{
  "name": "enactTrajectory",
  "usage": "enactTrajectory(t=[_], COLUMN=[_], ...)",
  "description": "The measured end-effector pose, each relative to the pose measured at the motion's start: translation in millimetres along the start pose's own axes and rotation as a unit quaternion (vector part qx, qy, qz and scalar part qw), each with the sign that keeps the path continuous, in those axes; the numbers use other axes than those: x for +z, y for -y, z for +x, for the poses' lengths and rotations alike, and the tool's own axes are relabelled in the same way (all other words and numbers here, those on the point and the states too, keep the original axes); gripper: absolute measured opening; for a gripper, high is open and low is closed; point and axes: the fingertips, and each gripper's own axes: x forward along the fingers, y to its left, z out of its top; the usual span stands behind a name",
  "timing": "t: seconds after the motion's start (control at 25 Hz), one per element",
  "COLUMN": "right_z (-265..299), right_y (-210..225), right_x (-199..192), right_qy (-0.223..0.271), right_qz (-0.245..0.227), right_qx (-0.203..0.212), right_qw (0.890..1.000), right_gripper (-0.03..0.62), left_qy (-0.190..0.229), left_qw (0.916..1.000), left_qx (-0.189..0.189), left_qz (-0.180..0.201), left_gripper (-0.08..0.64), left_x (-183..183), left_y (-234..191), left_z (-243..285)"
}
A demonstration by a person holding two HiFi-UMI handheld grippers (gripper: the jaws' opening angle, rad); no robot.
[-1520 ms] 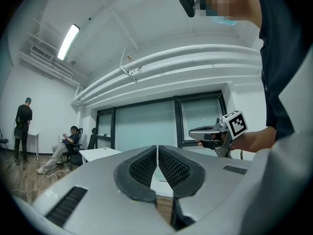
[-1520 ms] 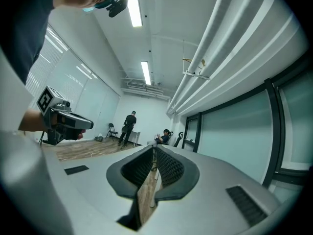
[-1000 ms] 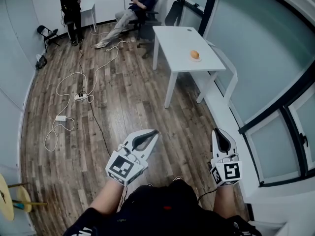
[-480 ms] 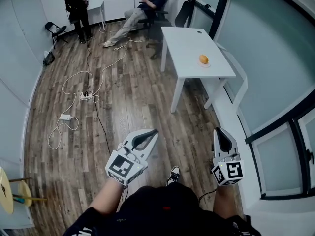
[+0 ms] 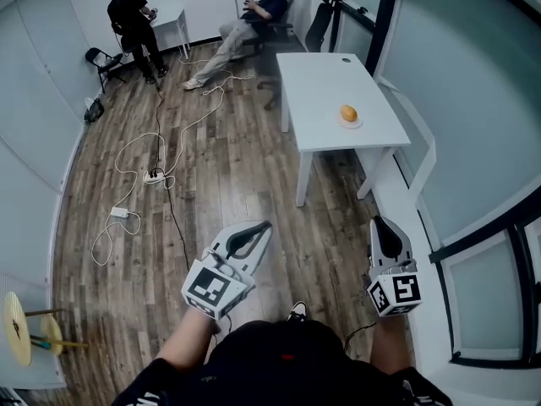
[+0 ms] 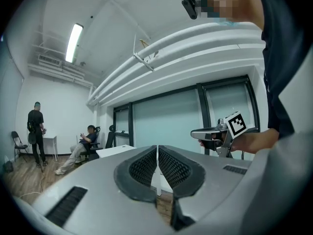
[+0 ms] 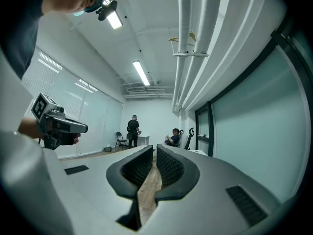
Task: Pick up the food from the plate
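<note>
Food [image 5: 348, 112] sits on a small plate [image 5: 352, 123] on the white table [image 5: 321, 74], toward the near, window-side end of the top, and it is well apart from both hands, with open floor [image 5: 254, 167] between. Left gripper [image 5: 265, 226] is low in the head view, pointing level and up-frame. Its fingers [image 6: 139, 169] are pressed together along a thin seam with nothing between them. Right gripper [image 5: 379, 222] is the same: fingers [image 7: 171, 168] together at the tips and empty (only floor shows through the slot below them). Key relation: the food lies straight ahead and far up-frame, a little left of the line the right gripper points along and clearly right of the left gripper's line. I judge the right hand the nearer and better lined up, though neither is in reach. The food looks roundish, orange-yellow, maybe slightly oval, but it is too small here to call a long axis, so grasp direction can't be fixed yet. The plate is nearer the table's window-side edge than its room-side edge, so coming in along the right side looks like the shorter way. The pick hasn't started, and whichever hand takes it will need its fingers apart before it gets there.
</note>
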Motion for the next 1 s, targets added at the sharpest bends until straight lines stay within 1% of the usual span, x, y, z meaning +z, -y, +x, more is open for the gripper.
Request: enactTrajectory(t=[0.08,0.2,0.52,0.6,0.76,1.0], right_z=[6.9,14.4,24.5,26.0,37.3,80.5], right_y=[25.3,58.5,120.6,132.2,146.6,158.2], right_x=[-3.0,-8.1,-19.6,-24.9,-31.2,-31.3], right_qy=[-0.001,-0.002,0.002,-0.001,-0.008,-0.015], right_qz=[-0.002,-0.007,0.001,0.003,0.001,-0.01], right_qx=[0.0,0.0,-0.022,-0.03,-0.041,-0.053], right_qw=[1.0,1.0,1.0,1.0,0.999,0.998], right_gripper=[0.04,0.04,0.04,0.04,0.04,0.04], left_qy=[-0.001,-0.004,-0.006,-0.005,-0.006,0.006], left_qw=[0.9999,0.9999,0.9996,0.9993,0.999,0.9983], left_qx=[0.0,-0.001,-0.022,-0.029,-0.041,-0.057], left_qz=[0.012,0.017,0.018,0.024,0.014,0.013], left_gripper=[0.029,0.029,0.029,0.029,0.029,0.029], left_x=[2.5,5.9,13.8,10.2,4.0,0.7], left_y=[2.7,8.5,19.9,19.8,12.0,-27.4], left_z=[27.3,62.9,130.2,142.6,164.8,198.0])
